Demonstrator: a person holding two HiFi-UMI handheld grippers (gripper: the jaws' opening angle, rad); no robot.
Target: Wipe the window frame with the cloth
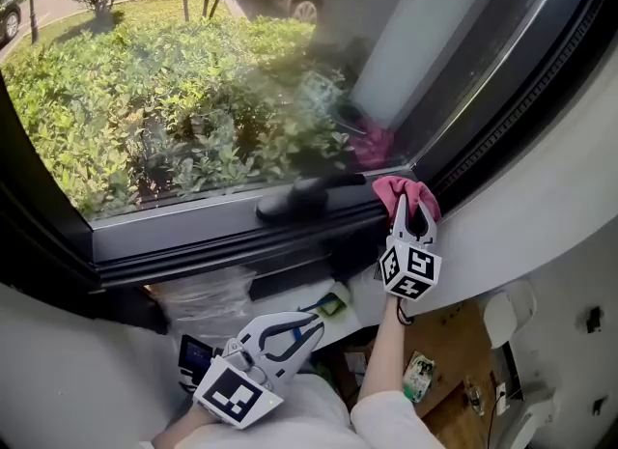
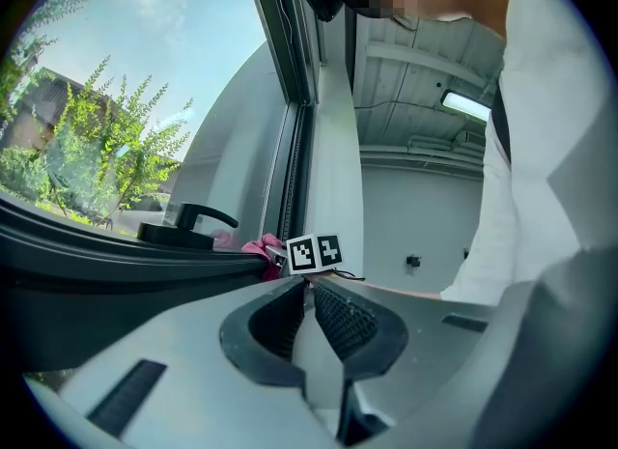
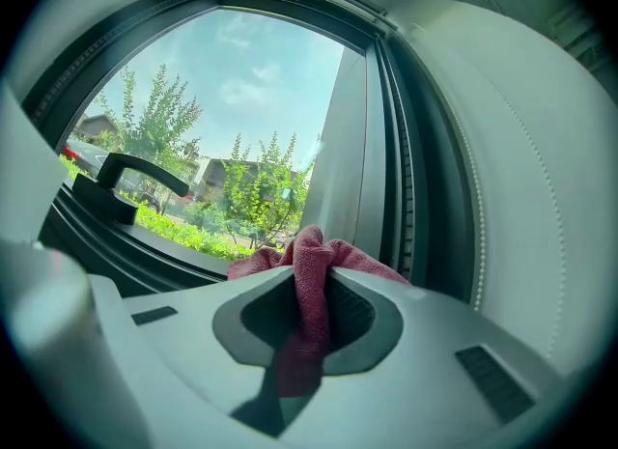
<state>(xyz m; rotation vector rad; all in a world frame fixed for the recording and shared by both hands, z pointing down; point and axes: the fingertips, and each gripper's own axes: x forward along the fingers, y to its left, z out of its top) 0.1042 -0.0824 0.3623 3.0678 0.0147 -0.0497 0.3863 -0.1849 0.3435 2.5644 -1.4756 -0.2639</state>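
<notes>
- Cloth: pink, bunched, and clamped between the jaws of my right gripper. A fold rises above the jaw tips and a tail hangs down between them, as the right gripper view shows.
- Right gripper: raised to the window frame. It holds the cloth at the lower right corner, where the dark bottom rail meets the right upright.
- Window frame: the bottom rail runs leftward from the cloth. A black handle sits on it, just left of the cloth and apart from it.
- Left gripper: held low, below the sill and well apart from the frame. Its jaws are drawn together with nothing between them, the ribbed pads almost meeting in the left gripper view.
- Shrubs: green foliage outside the glass.
</notes>
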